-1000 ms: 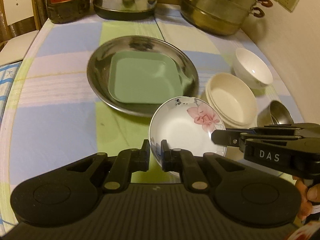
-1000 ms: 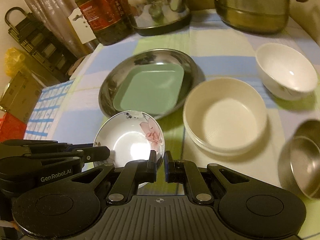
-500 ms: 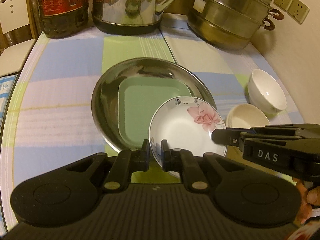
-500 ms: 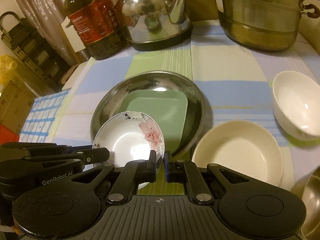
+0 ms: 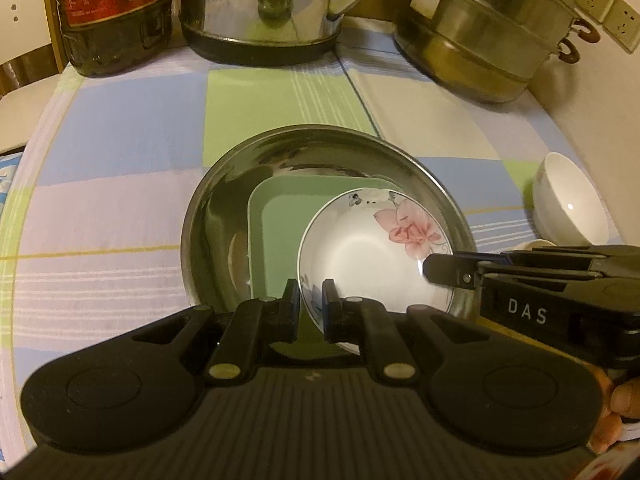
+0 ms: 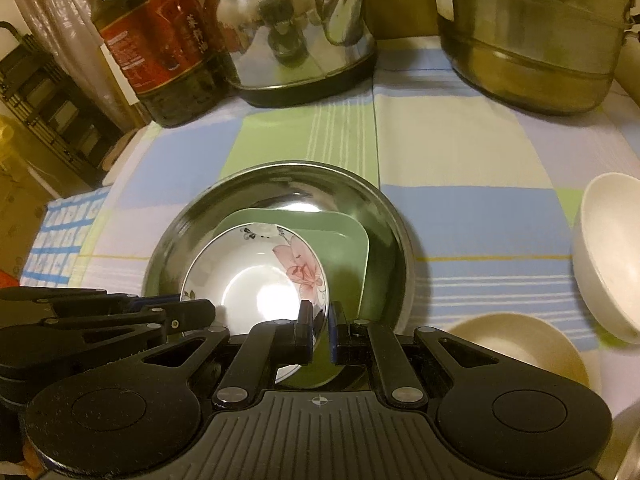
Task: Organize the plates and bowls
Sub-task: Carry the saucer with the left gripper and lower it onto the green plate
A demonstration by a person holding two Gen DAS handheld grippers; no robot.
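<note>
Left wrist view, bottom center: left gripper (image 5: 310,304) is clamped on the near rim of the flowered bowl (image 5: 372,256), and the right gripper (image 6: 320,328) pinches its other edge. That bowl sits over the green square plate (image 5: 276,232) inside the steel pan (image 5: 224,208), mid frame. Further back, upper frame: kettle (image 5: 260,4), oil bottle (image 5: 116,12), steamer pot (image 5: 480,36).

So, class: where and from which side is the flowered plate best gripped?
By its thin rim, from the near edge: the flowered plate is shallow and round, so only the lip fits between fingers. The left gripper and right gripper both pinch it there.
</note>
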